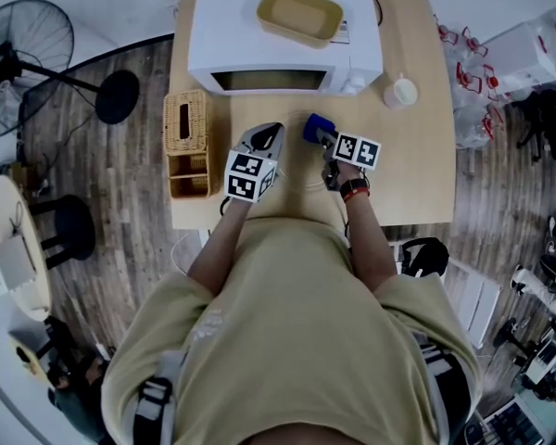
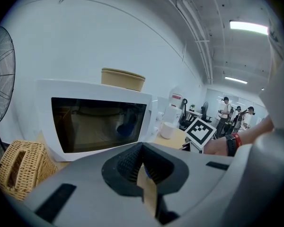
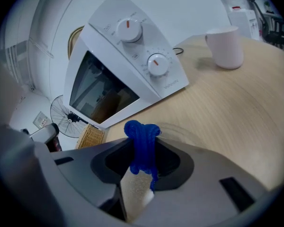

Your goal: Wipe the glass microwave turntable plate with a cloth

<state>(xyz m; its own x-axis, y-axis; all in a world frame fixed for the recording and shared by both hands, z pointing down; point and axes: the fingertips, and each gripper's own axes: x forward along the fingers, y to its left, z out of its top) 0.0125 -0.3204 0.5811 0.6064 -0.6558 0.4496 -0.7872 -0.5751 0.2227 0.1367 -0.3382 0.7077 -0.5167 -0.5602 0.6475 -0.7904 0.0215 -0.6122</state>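
Observation:
The glass turntable plate (image 3: 183, 133) shows only as a faint clear rim lying on the wooden table (image 1: 417, 174), just ahead of my right gripper (image 3: 142, 148). That gripper is shut on a bunched blue cloth (image 3: 141, 132), which sticks up between its jaws; the cloth (image 1: 318, 126) is over the table in front of the white microwave (image 1: 278, 35). My left gripper (image 1: 267, 140) hovers beside it to the left, pointed at the microwave's closed door (image 2: 94, 122). The left gripper (image 2: 141, 162) has its jaws together, and I see nothing between them. The plate is not clear in the head view.
A yellow tray (image 1: 299, 15) sits on top of the microwave. A white cup (image 1: 400, 92) stands to its right, a wicker basket (image 1: 187, 142) at the table's left edge. A floor fan (image 1: 18, 63) and black stools stand to the left. People stand far off in the room.

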